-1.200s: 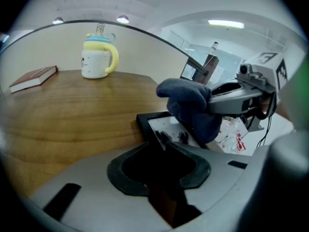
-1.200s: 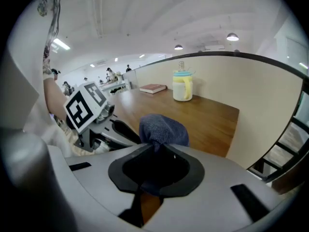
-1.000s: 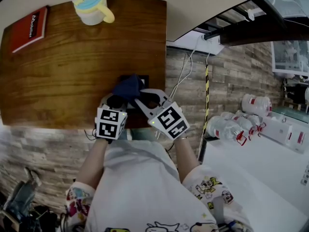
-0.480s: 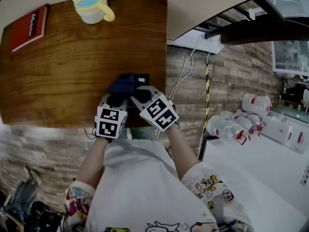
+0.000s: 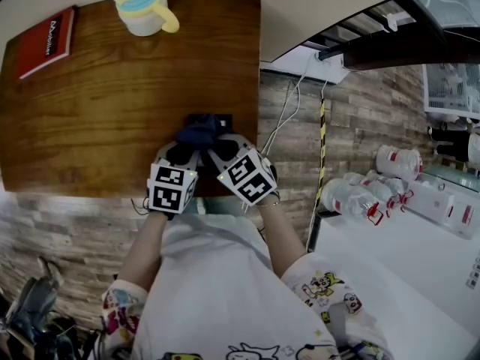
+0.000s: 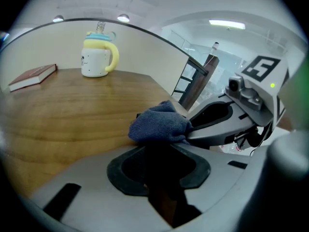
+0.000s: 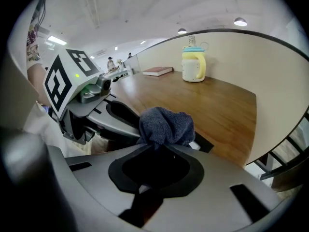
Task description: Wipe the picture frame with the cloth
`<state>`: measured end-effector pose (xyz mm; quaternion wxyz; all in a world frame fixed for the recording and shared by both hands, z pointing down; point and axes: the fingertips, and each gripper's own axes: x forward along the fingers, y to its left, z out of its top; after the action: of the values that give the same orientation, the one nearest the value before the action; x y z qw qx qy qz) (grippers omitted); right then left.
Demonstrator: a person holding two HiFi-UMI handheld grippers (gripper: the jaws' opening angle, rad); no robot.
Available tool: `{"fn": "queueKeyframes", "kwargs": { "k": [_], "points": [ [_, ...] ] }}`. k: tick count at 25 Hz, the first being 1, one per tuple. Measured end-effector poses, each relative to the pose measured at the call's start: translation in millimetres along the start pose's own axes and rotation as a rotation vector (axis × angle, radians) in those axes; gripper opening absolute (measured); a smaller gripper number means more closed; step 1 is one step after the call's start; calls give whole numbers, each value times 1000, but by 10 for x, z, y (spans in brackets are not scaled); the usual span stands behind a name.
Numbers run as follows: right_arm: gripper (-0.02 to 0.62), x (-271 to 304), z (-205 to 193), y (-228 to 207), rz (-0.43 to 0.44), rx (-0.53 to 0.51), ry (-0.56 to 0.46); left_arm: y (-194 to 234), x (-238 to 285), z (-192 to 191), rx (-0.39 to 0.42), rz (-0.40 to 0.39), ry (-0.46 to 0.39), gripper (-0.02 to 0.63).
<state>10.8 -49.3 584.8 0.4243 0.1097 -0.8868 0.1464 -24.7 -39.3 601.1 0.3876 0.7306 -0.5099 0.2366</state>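
Note:
A small dark picture frame (image 5: pixel 223 120) sits near the front right edge of the wooden table (image 5: pixel 97 111). My left gripper (image 5: pixel 180 154) is closed on the frame's near edge; its dark edge (image 6: pixel 161 166) fills the gap between the jaws. My right gripper (image 5: pixel 217 150) is shut on a bunched dark blue cloth (image 5: pixel 199 131), which rests on top of the frame. The cloth (image 7: pixel 166 124) bulges out past the right jaws, and a black corner of the frame (image 7: pixel 205 144) shows beside it. The two grippers stand side by side, almost touching.
A yellow mug with a blue lid (image 5: pixel 145 10) stands at the table's far edge and a red book (image 5: pixel 46 43) lies at the far left. Cables (image 5: pixel 289 111) hang beside the table's right edge. Several bottles (image 5: pixel 367 193) stand on a white surface at the right.
My right gripper has come down and in toward the left gripper, bringing the cloth onto the frame. The left gripper and the frame have stayed still.

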Motion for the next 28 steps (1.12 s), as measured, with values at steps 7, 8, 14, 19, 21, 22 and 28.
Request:
{"fn": "queueKeyframes", "kwargs": {
  "k": [7, 8, 14, 19, 21, 22, 28],
  "points": [
    [44, -153, -139, -54, -43, -16, 22, 10, 15, -11, -7, -5, 1, 103],
    [44, -175, -146, -57, -50, -10, 20, 12, 15, -11, -7, -6, 0, 103],
    [44, -345, -267, -122, -81, 40, 11, 6, 10, -12, -8, -6, 0, 103],
    [44, -435, -375, -174, -107, 74, 13, 9, 12, -15, -10, -9, 2, 103],
    [44, -464, -438, -214, -120, 89, 24, 16, 14, -13, -9, -7, 2, 103],
    [44, -479, -481, -239, -129, 93, 34, 18, 13, -13, -8, -6, 2, 103],
    [44, -612, -727, -346, -180, 116, 85, 15, 13, -13, -8, -8, 3, 103]
  ]
}}
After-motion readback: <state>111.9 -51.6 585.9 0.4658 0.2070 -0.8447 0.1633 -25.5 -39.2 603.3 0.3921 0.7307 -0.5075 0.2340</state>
